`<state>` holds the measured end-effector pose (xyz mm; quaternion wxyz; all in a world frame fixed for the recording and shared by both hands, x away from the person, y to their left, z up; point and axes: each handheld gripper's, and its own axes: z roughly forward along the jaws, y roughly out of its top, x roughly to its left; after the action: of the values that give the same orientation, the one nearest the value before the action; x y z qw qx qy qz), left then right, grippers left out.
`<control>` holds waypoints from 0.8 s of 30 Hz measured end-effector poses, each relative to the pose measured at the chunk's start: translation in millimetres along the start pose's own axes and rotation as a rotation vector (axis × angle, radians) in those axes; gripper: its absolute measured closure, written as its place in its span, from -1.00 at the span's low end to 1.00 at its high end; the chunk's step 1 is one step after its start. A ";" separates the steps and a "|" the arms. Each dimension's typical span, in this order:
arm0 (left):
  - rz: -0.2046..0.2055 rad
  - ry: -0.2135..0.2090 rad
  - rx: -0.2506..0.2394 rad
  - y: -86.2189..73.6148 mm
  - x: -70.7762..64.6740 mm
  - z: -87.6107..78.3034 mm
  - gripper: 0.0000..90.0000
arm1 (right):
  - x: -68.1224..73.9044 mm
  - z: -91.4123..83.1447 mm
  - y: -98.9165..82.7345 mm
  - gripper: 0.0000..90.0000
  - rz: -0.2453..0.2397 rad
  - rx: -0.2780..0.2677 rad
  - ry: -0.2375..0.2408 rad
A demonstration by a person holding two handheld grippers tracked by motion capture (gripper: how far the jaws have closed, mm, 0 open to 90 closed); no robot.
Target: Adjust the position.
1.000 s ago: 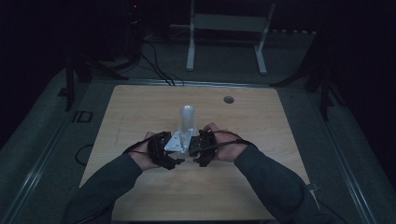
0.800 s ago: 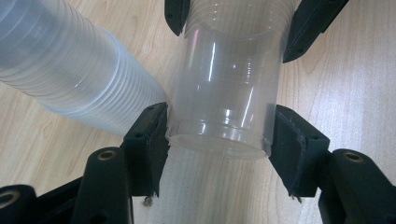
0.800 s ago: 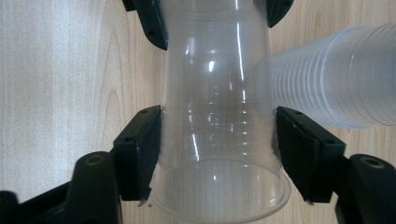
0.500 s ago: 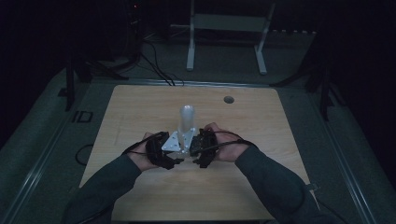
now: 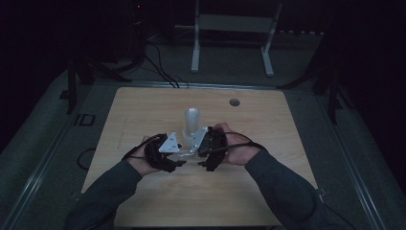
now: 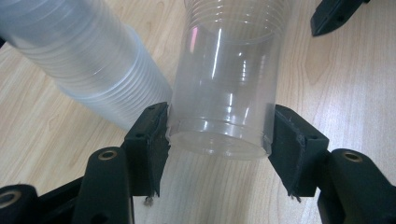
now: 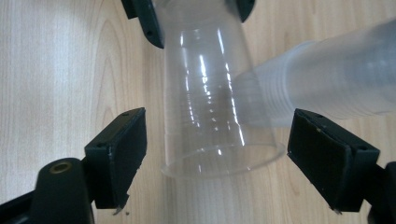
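A single clear plastic cup [image 6: 224,88], thin-walled and tapered with fine ribs around its upper band, lies level above the pale wood-grain table [image 5: 143,110], near the middle and somewhat toward the person's edge. The left claw [image 6: 219,140] is clamped on the cup's narrow base end, its flat black pads pressing both sides of the smooth, glossy wall. The cup's wide, rolled rim points at the right claw [image 7: 215,154], whose jaws have just been opening; they now stand wide, one matte black pad on each side of the rim and clear of it, with the rim between them.

Just beside the cup lies a stack of nested cups [image 6: 88,65], a cloudy, ridged column made milky by its many layers; in the right claw's view the stack [image 7: 327,79] slants in behind the single cup and touches or overlaps its side. From above, the stack [image 5: 192,120] stands as a pale cylinder just beyond the two claws, which meet tip to tip, the left [image 5: 178,160] and the right [image 5: 203,160], each carrying a grey triangular plate.
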<state>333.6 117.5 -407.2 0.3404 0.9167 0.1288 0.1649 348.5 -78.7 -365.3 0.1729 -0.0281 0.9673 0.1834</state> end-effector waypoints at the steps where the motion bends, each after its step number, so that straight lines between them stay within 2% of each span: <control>1: -0.004 0.000 -0.003 -1.1 0.6 -0.5 -0.08 | -0.8 -1.7 -0.5 -0.57 0.002 -0.006 -0.004; 6: -0.027 0.006 -0.016 -5.9 2.3 -1.7 -0.08 | -3.0 -8.7 -2.9 -0.58 0.027 -0.041 -0.017; 10: -0.037 0.006 -0.026 -8.1 3.2 -2.7 -0.08 | -3.5 -10.8 -4.0 -0.58 0.034 -0.047 -0.028; 20: -0.108 0.000 -0.103 -17.8 7.7 -9.2 -0.08 | -8.9 -22.4 -11.6 -0.58 0.067 -0.088 -0.056; 24: -0.124 -0.001 -0.125 -20.3 9.4 -12.1 -0.08 | -10.2 -25.9 -15.1 -0.57 0.082 -0.104 -0.065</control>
<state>335.0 142.7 -410.0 0.4066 0.8840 0.1748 0.1508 351.4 -102.3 -344.4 0.1948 0.0086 0.9507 0.2413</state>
